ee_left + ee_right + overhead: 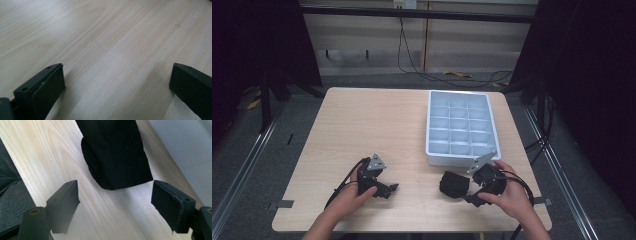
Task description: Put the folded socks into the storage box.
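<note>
A black folded cloth bundle lies on the wooden table just in front of the pale blue compartment tray. My right gripper sits to the right of it, low on the table and pointing at it. In the right gripper view the bundle lies just beyond my right gripper, whose jaws stand wide apart with nothing between them. My left gripper rests at the near left of the table; the left gripper view has its gripper open over bare wood.
The tray's compartments look empty; its white side wall runs along the right of the right gripper view. The table's near edge is close to both hands. Dark floor and rails surround the table.
</note>
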